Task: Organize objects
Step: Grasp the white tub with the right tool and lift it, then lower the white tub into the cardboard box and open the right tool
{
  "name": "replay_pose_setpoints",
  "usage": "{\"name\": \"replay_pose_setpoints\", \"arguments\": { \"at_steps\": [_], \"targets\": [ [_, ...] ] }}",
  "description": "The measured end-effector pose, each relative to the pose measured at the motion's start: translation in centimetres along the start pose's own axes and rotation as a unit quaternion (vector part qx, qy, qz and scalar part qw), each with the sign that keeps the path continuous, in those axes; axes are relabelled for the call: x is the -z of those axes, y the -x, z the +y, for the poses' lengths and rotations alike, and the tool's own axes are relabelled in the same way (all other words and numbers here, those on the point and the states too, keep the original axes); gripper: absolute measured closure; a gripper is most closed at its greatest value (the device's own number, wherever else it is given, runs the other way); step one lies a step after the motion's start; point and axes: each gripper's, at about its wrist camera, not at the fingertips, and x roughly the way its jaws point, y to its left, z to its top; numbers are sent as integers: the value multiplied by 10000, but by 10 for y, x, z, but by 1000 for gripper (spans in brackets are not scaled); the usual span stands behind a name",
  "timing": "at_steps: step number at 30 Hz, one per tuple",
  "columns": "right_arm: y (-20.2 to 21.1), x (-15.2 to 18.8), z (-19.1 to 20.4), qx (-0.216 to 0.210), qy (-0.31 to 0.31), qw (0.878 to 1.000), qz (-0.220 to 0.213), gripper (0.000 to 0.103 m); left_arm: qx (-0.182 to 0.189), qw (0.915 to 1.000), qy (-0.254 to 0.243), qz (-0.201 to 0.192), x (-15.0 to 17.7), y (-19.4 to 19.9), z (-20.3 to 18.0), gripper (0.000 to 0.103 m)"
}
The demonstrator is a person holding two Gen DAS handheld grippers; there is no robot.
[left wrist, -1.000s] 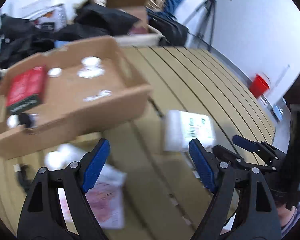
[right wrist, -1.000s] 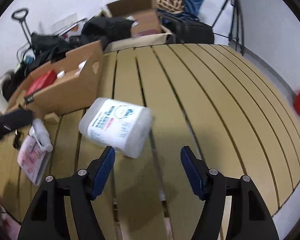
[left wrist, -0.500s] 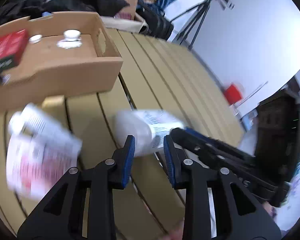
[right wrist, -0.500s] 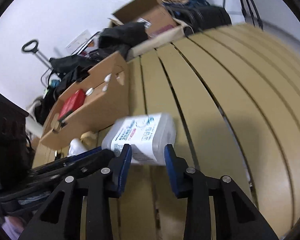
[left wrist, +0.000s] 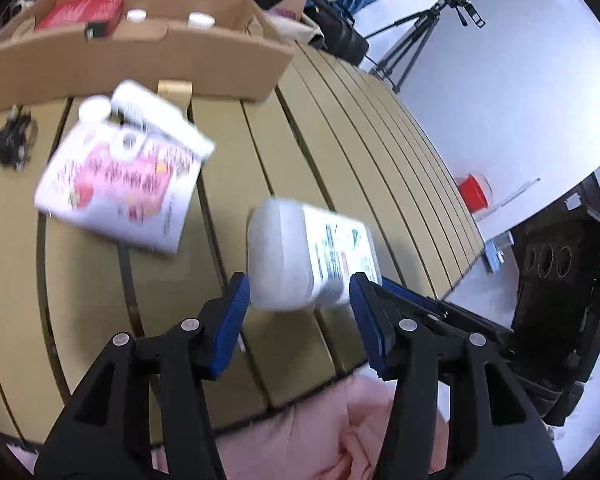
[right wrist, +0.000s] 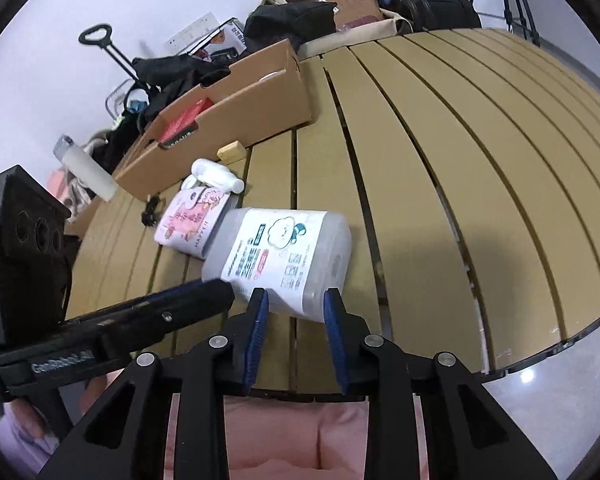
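Left tongs (left wrist: 300, 312) sit round the near end of the white plastic bottle with a printed label (left wrist: 300, 256); right tongs (right wrist: 294, 304) are nearly closed beside it.
The bottle lies flat on the tan slatted table (left wrist: 340, 140), right of the pink paper pack (left wrist: 116, 184). The left jaws have just been opening, and I cannot tell if they squeeze it. The right jaws have just been closing, holding nothing.

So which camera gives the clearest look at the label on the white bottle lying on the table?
The right wrist view: the white bottle is sharp there, with its printed label facing the camera. In the left wrist view the bottle is motion-blurred and shows mostly its plain end, the label at an angle.
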Motion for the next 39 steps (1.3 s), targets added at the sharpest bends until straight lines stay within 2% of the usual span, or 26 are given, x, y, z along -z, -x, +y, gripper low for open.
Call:
{"name": "replay_pose_setpoints", "arguments": {
  "at_steps": [3,4,7,9,12,15,20,24,27,34,37,39],
  "targets": [
    [1,-13,-8,-28,-184,9998,-121,71,-104,9999,-38,-19,-10,-8,1,54],
    [-2,-18,-12,-95,-246,9996,-93,67,-101,9999,40,21,-11,-12,4,54],
    [-16,-27,-22,-353,-488,9981,108,57,183,9995,248,78,-13,-21,10,67],
    [-18,-29,-24,-460,-578,9972,95,58,143,9999,74,4,-11,-16,1,80],
    [-9,-38,-11,-286,-337,9990,-62,60,203,9996,-24,-213,-20,3,-6,80],
    [10,-65,6,-465,-158,9981,-372,63,397,9979,-2,-521,-55,27,-8,80],
    [11,-157,60,-592,492,9951,-620,63,190,9942,-103,-1053,-146,52,3,80],
    [-29,-216,87,-394,705,9952,-561,63,120,9971,37,-748,-202,30,35,80],
    [-70,-235,91,-298,670,9969,-269,63,-130,9984,164,-525,-218,5,60,80],
    [-135,-232,72,240,610,9975,268,63,-137,9981,595,40,-214,-55,94,82],
    [-138,-229,65,385,609,9971,240,63,-220,9980,572,156,-209,-65,93,82],
    [-133,-229,67,529,676,9960,245,63,-402,9977,540,124,-208,-62,93,81]
  ]
}}
